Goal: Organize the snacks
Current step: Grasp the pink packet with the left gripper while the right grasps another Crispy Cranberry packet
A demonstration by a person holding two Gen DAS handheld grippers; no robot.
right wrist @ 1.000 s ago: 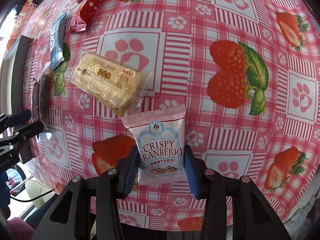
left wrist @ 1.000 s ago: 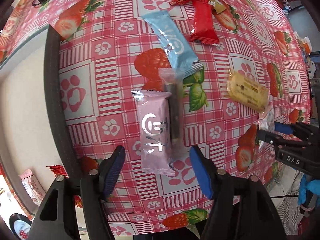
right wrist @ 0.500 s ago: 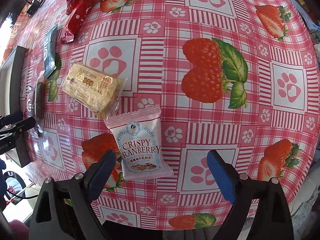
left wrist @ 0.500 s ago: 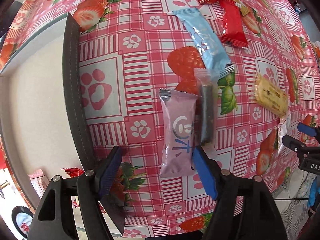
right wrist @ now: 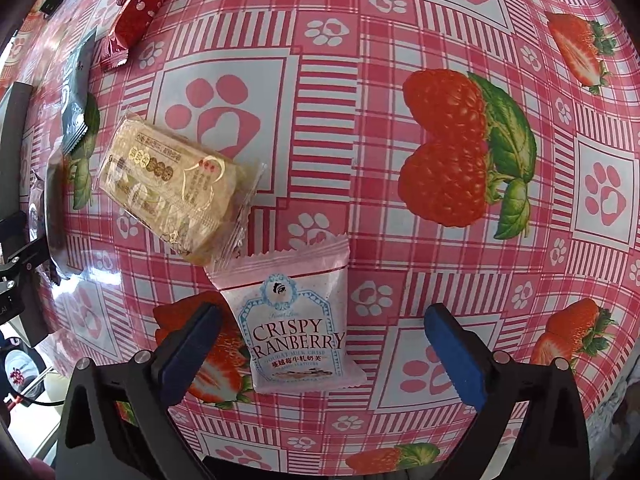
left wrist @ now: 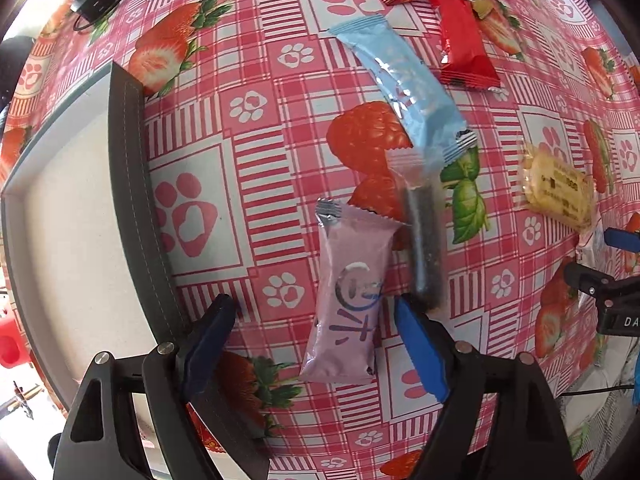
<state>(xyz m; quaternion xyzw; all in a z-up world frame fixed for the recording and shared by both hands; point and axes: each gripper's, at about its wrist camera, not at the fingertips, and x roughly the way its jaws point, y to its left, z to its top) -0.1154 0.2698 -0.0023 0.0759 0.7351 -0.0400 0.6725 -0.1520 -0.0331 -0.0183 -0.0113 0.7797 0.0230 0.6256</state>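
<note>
- the left claw point(left wrist: 316, 336) points down and its jaws are opening. one pink snack bar point(left wrist: 350, 300) lies flat between the two blue pads point(left wrist: 420, 348), and the pads do not press it.
- the right claw point(right wrist: 320, 340) is opening too and stands very wide. one pink cranberry pack point(right wrist: 296, 320) lies on the cloth between its pads, nearer the left pad, not pinched.
- just past the pink bar lies one clear pack with a dark stick point(left wrist: 424, 236), touching it.
- one yellow biscuit pack point(right wrist: 176, 184) lies just beyond the cranberry pack, their edges touching.
- one grey tray point(left wrist: 132, 184) with a pale floor sits to the left.
- farther off lies one blue bar point(left wrist: 404, 84), then one long red pack point(left wrist: 464, 48).
- at the far edge are more small wrappers, too bunched to count.
- one red strawberry cloth point(right wrist: 440, 160) covers the table.
</note>
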